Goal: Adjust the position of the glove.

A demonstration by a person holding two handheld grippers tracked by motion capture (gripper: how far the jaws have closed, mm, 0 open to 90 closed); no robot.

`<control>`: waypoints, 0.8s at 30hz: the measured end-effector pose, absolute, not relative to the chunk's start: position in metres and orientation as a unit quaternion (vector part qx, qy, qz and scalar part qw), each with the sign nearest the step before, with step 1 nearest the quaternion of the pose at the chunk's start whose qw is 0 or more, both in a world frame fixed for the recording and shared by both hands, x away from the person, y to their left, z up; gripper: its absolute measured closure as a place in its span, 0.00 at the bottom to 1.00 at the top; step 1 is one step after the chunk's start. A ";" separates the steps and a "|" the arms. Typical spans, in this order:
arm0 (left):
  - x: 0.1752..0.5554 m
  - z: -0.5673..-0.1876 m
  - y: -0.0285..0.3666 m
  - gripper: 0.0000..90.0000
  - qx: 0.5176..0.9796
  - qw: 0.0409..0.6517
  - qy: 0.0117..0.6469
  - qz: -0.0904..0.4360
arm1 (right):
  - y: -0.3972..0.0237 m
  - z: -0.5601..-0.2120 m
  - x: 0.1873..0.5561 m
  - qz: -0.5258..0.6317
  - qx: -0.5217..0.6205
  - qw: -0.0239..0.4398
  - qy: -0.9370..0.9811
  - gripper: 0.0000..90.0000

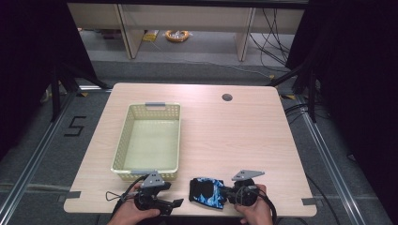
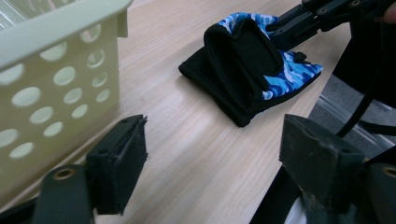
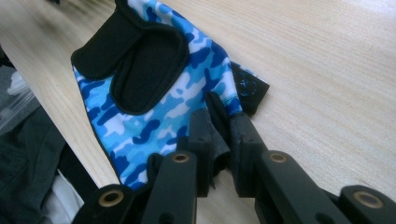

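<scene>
Soft, light glove [image 3: 154, 88], pinched at its 5 o'clock edge by the right gripper [image 3: 219, 135]; left gripper [image 2: 210, 163] spread wide, holding nothing.

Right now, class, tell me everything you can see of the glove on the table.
The glove is a fingerless one of stretchy-looking fabric, blue, white and navy camouflage with black trim and a black flap. It lies flat, slightly folded, on the wooden table near its front edge, to the right of the basket and apart from it. The right gripper has its jaws pinched shut on one edge.
</scene>
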State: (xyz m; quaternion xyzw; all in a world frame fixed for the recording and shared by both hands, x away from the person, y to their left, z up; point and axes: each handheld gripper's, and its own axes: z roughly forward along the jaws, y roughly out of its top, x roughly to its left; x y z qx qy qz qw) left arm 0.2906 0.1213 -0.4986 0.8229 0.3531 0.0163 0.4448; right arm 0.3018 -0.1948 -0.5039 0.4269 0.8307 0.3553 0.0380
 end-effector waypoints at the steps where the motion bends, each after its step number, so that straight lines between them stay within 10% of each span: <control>1: 0.291 -0.499 0.120 0.30 0.821 0.447 0.355 0.013 | -0.194 -0.503 0.301 0.352 0.427 0.039 0.832 0.91; 24: 0.327 -0.513 0.086 0.63 0.814 0.413 0.404 -0.060 | -0.194 -0.503 0.299 0.348 0.416 0.046 0.839 0.90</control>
